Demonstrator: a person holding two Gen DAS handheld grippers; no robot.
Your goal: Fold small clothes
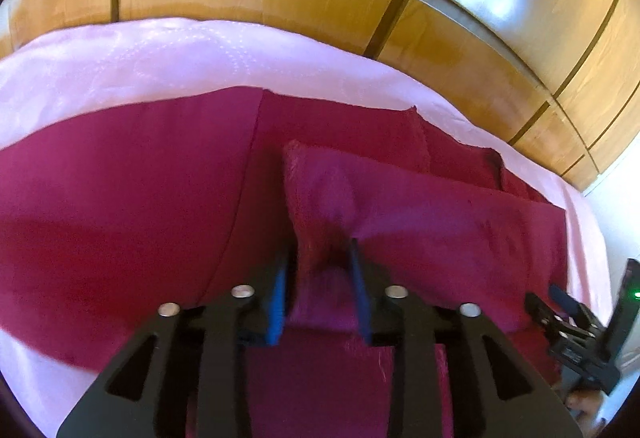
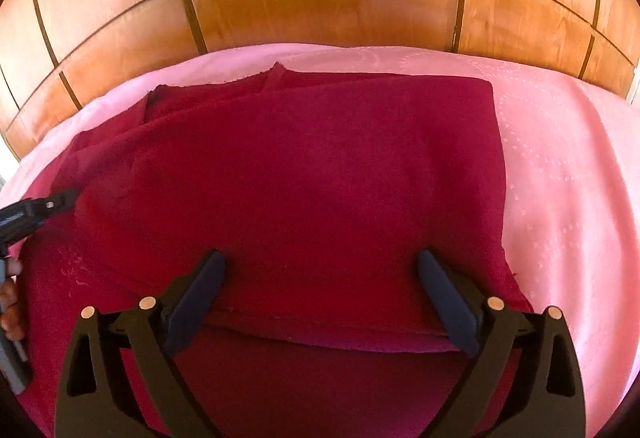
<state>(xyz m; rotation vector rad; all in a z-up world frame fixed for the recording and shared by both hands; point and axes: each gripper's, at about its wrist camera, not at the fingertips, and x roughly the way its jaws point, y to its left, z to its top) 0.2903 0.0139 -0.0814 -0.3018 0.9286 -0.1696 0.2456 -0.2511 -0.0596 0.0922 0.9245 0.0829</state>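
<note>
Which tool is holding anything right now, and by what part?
Left tool: a bunched fold of the dark red knit garment sits between its half-open fingers; a firm grip cannot be told. Right tool: wide open, holding nothing.

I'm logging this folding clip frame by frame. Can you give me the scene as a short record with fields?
surface: pink bedspread
backdrop: wooden wardrobe doors
garment: dark red cloth, spread out with layers folded over
left gripper: jaws partly open, a raised fold of the cloth between them
right gripper: wide open above the cloth's near fold edge, gripping nothing
fold status: not finished
</note>
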